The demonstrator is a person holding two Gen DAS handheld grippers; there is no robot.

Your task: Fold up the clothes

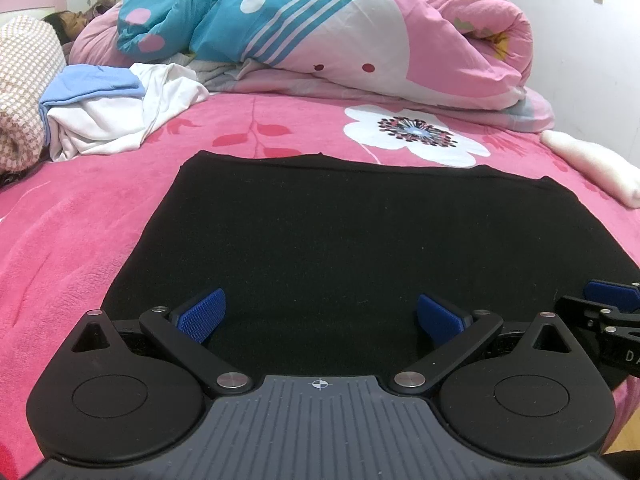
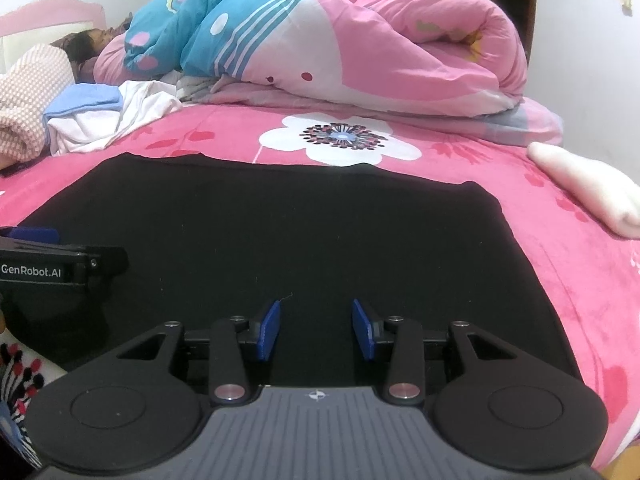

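1. The black garment [image 1: 360,240] lies spread flat on the pink bedspread [image 1: 60,240] of the bed, its far edge straight and its near part running under both tools. It looks laid out smooth so a fold can be made cleanly.
2. The left tool [image 1: 320,316] hangs over the near left part of the cloth with its blue pads [image 1: 202,314] spread wide; nothing is between them.
3. The right tool [image 2: 316,330] sits just beside it over the near right part, pads parted to a narrower gap, with only the cloth surface showing behind them. I judge it grips nothing yet.
4. Both point down at the near hem, side by side, probably so each can pinch one end of that edge and carry it toward the far edge together.
5. Unfolded laundry, a white garment [image 1: 116,120] with a blue garment [image 1: 92,84] on it, waits at the far left, well apart. A rolled quilt [image 1: 360,32] lies along the far side.
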